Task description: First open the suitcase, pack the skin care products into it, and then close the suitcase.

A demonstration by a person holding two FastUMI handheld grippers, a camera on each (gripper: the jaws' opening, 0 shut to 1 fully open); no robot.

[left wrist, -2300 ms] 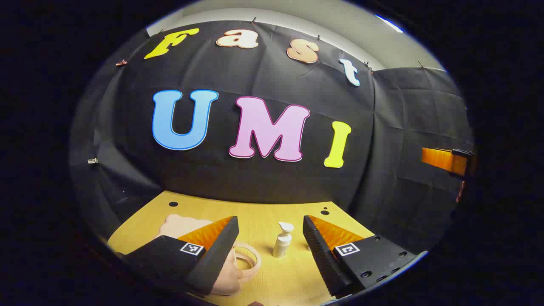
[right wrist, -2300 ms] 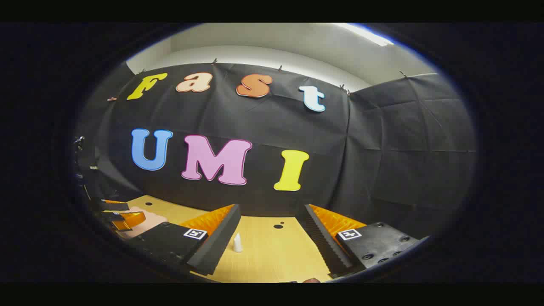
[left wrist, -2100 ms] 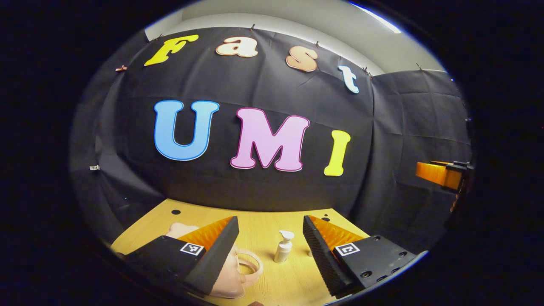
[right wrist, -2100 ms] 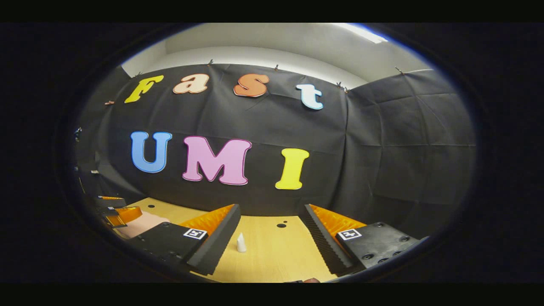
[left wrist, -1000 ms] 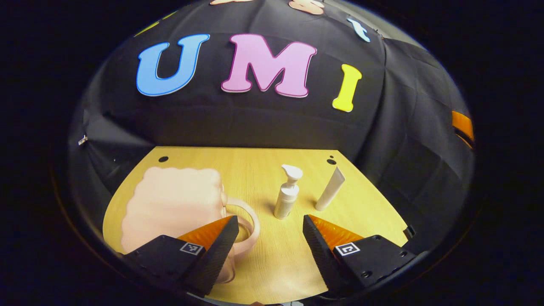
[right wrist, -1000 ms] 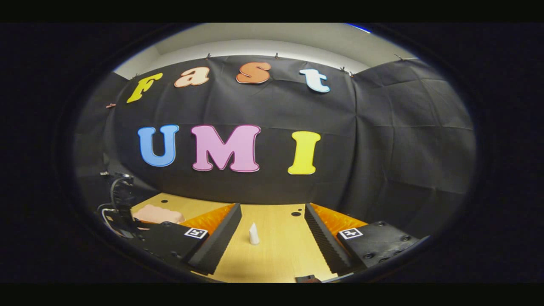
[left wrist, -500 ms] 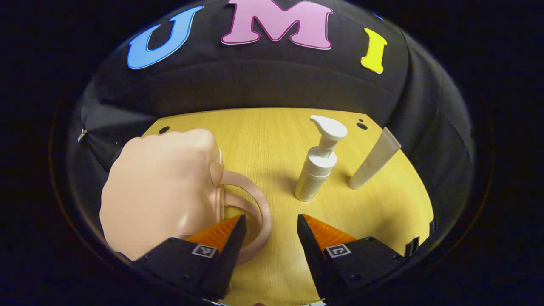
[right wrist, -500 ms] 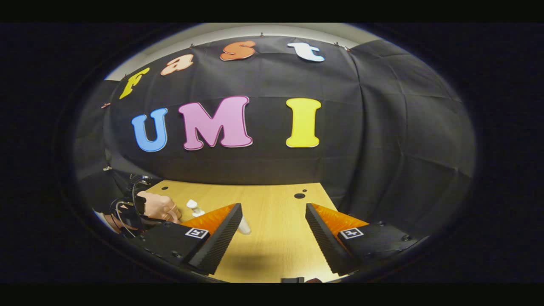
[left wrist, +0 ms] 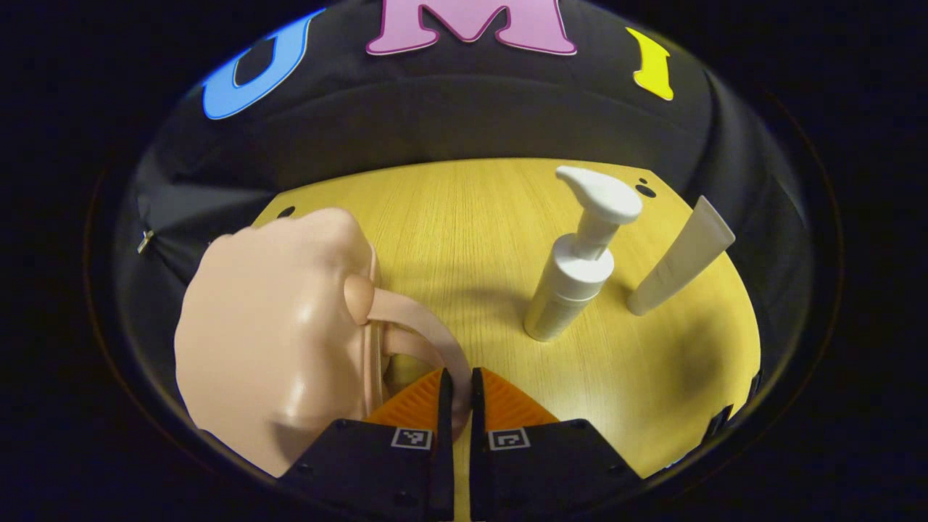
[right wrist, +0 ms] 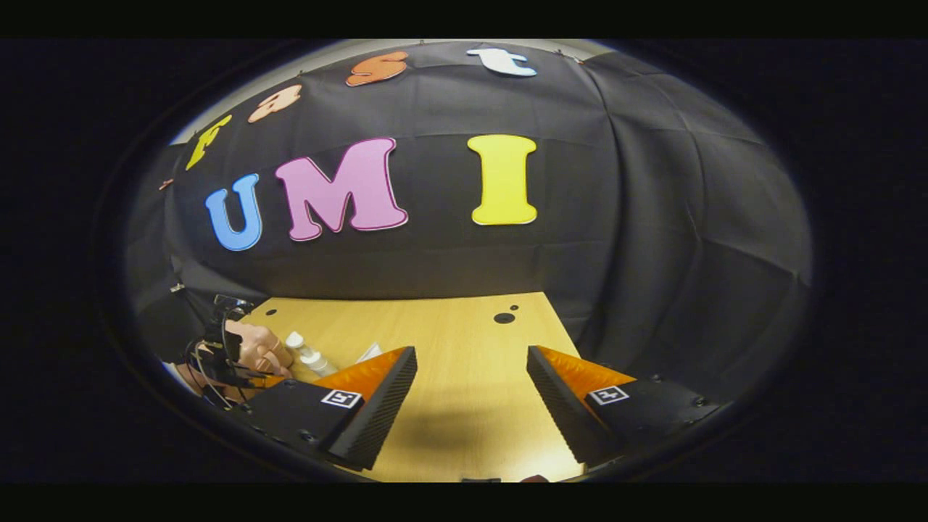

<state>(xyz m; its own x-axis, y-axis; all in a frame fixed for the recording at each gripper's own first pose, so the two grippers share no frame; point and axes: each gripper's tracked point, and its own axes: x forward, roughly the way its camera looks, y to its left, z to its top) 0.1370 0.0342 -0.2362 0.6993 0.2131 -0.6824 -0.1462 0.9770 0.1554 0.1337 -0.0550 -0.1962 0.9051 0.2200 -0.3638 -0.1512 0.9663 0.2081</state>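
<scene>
Left hand-held gripper (left wrist: 457, 395) clamped on suitcase (left wrist: 268, 341) handle (left wrist: 428, 333), probably to lift the lid; right hand-held gripper (right wrist: 471, 384) open, idle above surface (right wrist: 464, 341)

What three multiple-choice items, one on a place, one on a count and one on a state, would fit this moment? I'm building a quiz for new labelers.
1. Where does the pump bottle stand?
A. on the suitcase
B. on the table, between the suitcase and the tube
C. inside the suitcase

2. How many white skin care items stand on the table?
A. one
B. two
C. four

3. What is the left gripper doing?
A. hanging open over the table
B. shut on the tube
C. shut on the suitcase handle

Key: 1 B, the pump bottle is on the table, right of the suitcase and left of the tube. 2 B, only the bottle and the tube. 3 C, the left gripper has both fingers pressed on the handle.
</scene>
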